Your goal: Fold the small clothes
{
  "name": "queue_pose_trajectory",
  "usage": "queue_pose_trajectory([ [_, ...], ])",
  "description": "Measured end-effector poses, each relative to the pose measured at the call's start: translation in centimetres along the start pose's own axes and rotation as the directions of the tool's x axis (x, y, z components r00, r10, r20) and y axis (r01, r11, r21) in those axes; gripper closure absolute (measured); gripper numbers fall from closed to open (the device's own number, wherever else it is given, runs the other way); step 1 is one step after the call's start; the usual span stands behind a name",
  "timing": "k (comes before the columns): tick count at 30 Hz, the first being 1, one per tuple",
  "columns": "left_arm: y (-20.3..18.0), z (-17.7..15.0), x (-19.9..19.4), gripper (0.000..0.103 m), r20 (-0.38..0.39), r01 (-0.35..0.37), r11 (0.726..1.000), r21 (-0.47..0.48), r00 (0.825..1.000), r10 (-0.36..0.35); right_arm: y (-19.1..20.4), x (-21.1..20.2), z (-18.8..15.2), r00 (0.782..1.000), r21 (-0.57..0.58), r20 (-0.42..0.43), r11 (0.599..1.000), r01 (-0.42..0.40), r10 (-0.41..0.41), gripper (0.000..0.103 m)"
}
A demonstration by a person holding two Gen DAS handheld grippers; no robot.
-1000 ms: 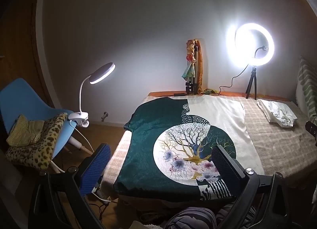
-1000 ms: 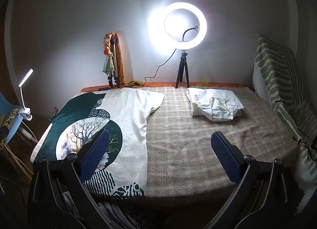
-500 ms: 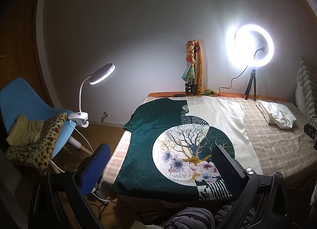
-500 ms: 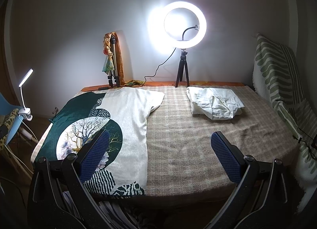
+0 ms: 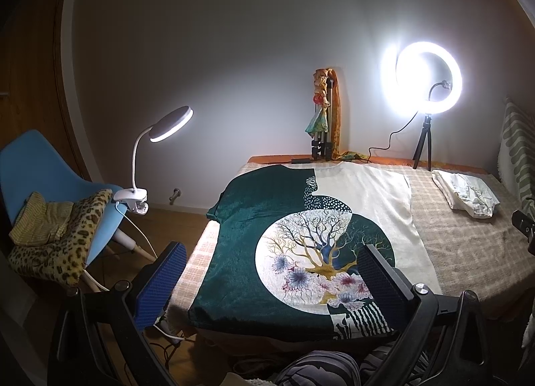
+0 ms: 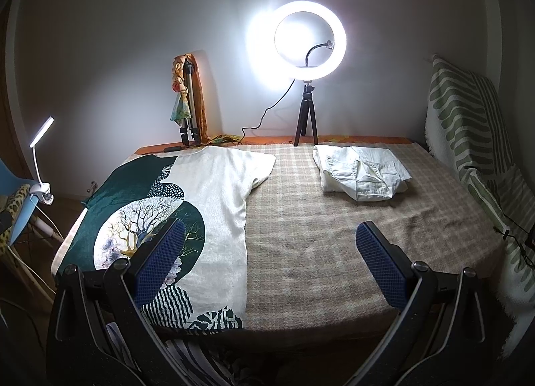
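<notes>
A green and cream T-shirt [image 5: 301, 235] with a tree print lies spread flat on the left half of the table; it also shows in the right wrist view [image 6: 214, 205]. A folded white garment [image 6: 361, 175] lies at the back right, also seen in the left wrist view [image 5: 464, 194]. My left gripper [image 5: 271, 279] is open and empty, held above the shirt's near hem. My right gripper [image 6: 267, 259] is open and empty, held above the table's near edge, just right of the shirt.
The checked table cover [image 6: 334, 235] is bare between the garments. A ring light on a tripod [image 6: 309, 41] and a second tripod [image 6: 187, 102] stand at the back. A clip lamp [image 5: 160, 138] and a blue chair [image 5: 40, 178] with cloths are on the left. A striped cloth [image 6: 468, 125] hangs on the right.
Both grippers have drifted slightly; the views shift a little. Both stay open and empty. The garments have not moved.
</notes>
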State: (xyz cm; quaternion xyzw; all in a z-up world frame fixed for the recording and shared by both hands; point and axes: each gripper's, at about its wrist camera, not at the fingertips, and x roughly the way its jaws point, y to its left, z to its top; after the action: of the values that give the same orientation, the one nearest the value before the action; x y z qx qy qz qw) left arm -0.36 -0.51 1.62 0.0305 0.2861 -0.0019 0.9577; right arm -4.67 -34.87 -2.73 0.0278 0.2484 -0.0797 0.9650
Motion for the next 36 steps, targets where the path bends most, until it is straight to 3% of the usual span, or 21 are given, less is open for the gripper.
queue_pose_trajectory([
  [36, 0.30, -0.39, -0.09, 0.001, 0.000, 0.002, 1.000, -0.013, 1.000, -0.002, -0.22, -0.17, -0.33, 1.000, 0.005, 0.001, 1.000, 0.002, -0.002, 0.000],
])
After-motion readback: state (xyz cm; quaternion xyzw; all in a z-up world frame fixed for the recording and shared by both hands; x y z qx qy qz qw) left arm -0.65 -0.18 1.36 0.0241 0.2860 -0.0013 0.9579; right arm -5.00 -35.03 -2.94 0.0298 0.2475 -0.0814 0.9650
